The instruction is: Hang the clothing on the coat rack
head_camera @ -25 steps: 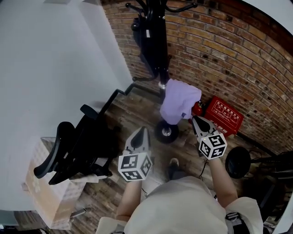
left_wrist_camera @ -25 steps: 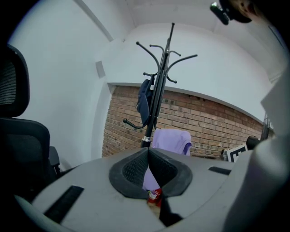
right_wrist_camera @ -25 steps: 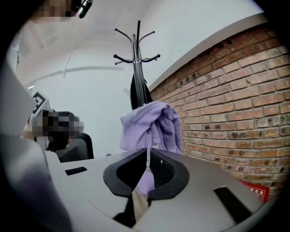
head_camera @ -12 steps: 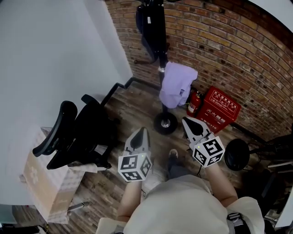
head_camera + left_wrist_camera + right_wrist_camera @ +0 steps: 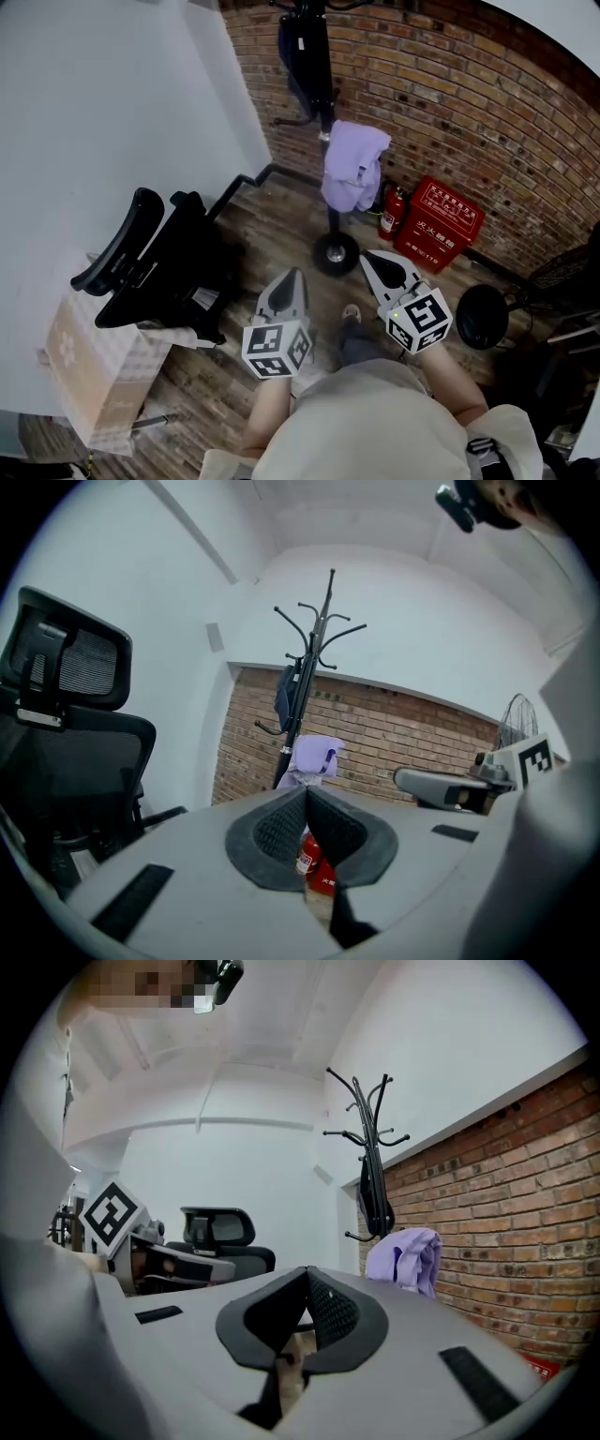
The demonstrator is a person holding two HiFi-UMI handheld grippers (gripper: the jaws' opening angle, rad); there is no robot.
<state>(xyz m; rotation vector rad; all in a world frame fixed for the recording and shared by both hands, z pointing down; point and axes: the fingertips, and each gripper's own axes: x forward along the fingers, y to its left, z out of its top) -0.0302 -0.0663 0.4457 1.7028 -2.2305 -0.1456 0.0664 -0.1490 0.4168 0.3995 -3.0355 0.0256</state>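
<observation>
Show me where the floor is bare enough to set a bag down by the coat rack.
Bare floor planks lie between the office chair and the round base of the coat rack. It is crowded right of that base: the fire extinguisher, the red box and a black disc base stand close together.

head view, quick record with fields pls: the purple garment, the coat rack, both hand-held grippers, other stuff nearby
purple garment: hanging low on the coat rack, above its round base
coat rack: black, by the brick wall; a dark item hangs higher up
left hand-held gripper: shut, empty, apart from the garment
right hand-held gripper: shut, empty, apart from the garment
nearby: fire extinguisher and red box right of the base; black office chair at left
</observation>
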